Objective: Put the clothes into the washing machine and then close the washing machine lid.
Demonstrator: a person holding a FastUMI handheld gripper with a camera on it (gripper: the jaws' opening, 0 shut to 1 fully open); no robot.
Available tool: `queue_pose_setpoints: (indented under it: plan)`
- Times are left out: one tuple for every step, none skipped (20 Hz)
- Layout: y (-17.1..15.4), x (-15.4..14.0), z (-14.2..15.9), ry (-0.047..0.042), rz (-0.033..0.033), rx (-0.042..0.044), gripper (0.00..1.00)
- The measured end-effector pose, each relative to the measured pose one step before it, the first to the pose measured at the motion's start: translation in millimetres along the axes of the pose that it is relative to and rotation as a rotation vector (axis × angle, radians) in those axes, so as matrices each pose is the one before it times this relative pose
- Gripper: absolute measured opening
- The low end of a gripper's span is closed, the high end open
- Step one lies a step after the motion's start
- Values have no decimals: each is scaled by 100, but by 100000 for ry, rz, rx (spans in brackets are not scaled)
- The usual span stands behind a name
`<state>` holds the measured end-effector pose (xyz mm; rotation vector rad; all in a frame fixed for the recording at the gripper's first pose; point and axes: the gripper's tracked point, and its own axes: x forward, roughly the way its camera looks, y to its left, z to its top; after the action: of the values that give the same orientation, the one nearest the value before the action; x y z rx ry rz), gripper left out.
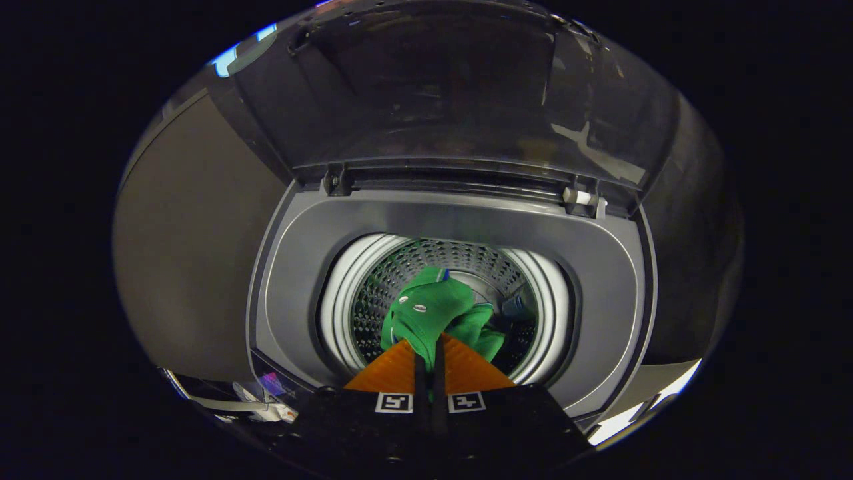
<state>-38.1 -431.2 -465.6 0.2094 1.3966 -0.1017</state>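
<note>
The top-loading washing machine [453, 220] stands open, its lid [433, 87] raised at twelve o'clock. Below it gapes the perforated drum [460, 260]. Hanging over the drum mouth at six o'clock is the green garment [430, 310], soft, light and floppy; it looks best taken by a bunched fold. The tool [430, 360] is clenched on its cloth.

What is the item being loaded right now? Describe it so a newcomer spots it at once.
Find the top-loading washing machine with its lid raised, then look down into the perforated metal drum. Hanging over that opening, pinched between the closed fingers of the hand-held gripper, is the green garment. It is the one bright, soft thing among grey plastic and steel.
</note>
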Motion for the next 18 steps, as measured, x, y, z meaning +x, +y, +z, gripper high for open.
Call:
queue_pose_setpoints:
  plan:
    - [-216,106,65,-292,-991,-880,5]
    - [-238,52,-45,-451,-849,-1168,5]
    - [-407,125,44,-560,-1455,-990,5]
    - [-455,188,57,-404,-1672,-142,5]
    - [-156,204,73,4,-649,685,5]
    - [465,155,5,-271,1863,2673,5]
    - [972,120,10,-579,3968,4628,9]
    - [924,-52,269,-313,3485,4082,38]
    - [-215,-5,262,-1323,-1598,481,68]
    - [-687,-388,526,-940,-2285,-1664,97]
    - [-226,718,138,-652,-450,-1100,98]
    - [212,-384,264,-975,485,-165,99]
    - [133,30,438,-930,-18,-175,100]
    - [-351,-14,228,-265,-1230,16,100]
    - [212,-180,-214,1978,598,2190,100]
    - [925,-630,107,2226,2369,2218,100]
    - [273,-813,693,-821,-305,189,100]
    - [356,-1305,1241,-3018,-27,-938,100]
